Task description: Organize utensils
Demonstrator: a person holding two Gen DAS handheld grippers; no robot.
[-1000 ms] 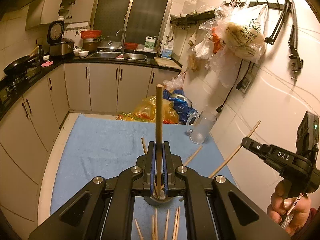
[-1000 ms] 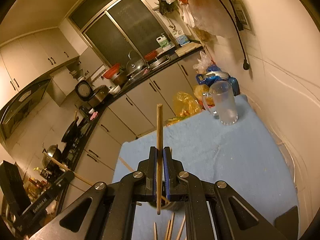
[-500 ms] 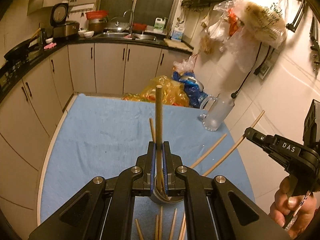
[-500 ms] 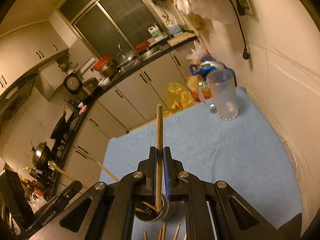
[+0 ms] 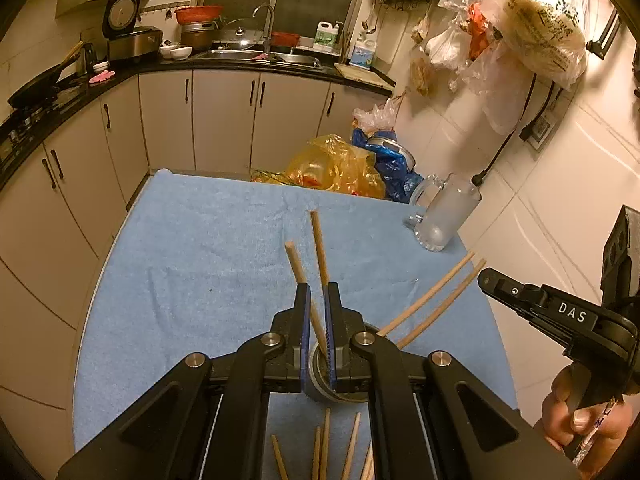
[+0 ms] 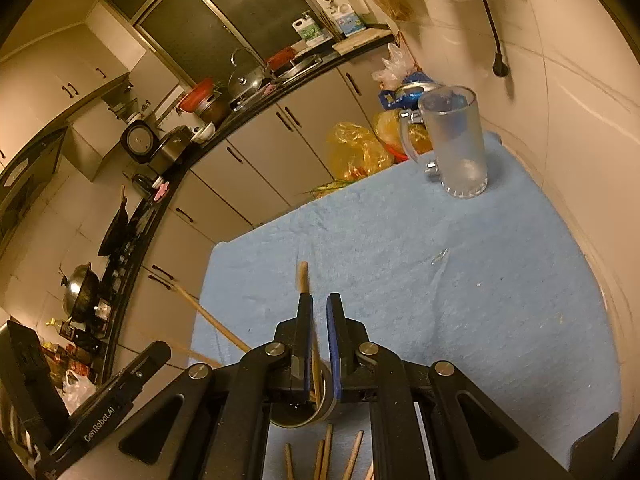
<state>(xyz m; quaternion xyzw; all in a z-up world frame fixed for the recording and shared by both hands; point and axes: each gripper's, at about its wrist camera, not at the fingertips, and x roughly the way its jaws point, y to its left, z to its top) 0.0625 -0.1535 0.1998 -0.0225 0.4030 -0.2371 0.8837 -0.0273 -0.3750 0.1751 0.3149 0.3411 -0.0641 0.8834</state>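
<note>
Wooden chopsticks [image 5: 320, 454] lie lengthwise on the tabletop [image 5: 192, 248], just near of both slightly parted, empty tools over the cup [image 5: 320, 380].

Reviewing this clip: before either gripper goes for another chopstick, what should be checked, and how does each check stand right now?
1. Left gripper free of its chopstick: ok, jaws apart, stick leans loose in the metal cup.
2. Right gripper free of its stick: cannot tell; jaws apart, but the stick lies along one finger.
3. Cup upright: ok.
4. All sticks in the cup: not ok, several loose chopsticks lie on the blue towel.
5. Glass mug out of the way: ok, it stands at the far corner.
</note>
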